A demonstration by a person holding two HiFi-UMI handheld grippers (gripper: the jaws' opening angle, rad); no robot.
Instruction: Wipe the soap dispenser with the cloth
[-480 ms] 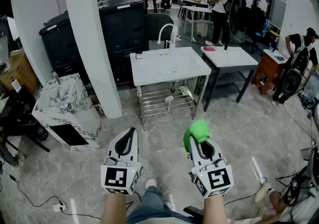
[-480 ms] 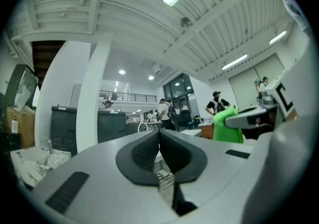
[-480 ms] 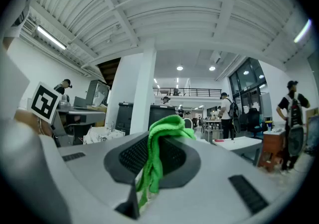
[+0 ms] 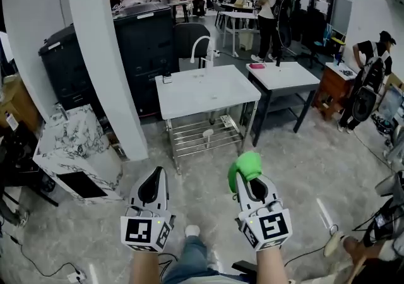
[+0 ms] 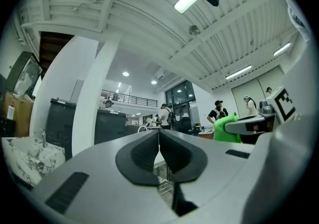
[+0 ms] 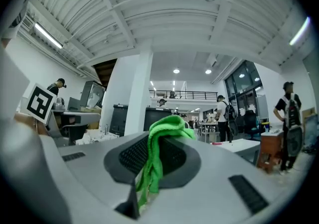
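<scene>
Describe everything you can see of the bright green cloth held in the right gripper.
The bright green cloth looks like soft, fuzzy fabric, crumpled rather than folded. The right gripper is shut on it: its dark ribbed pads pinch the middle, a bunched lump sticks out past the jaw tips, and a loose strip hangs down between the jaws. It is held in the air, touching only the gripper, well short of the white table.

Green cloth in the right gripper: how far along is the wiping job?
Done: the bright green cloth is clamped in the jaws of the right gripper. In hand: the approach; the white metal-legged table stands apart, ahead across the grey floor, and the left gripper is shut and empty. Left: all the wiping; no soap dispenser can be made out from here.
</scene>
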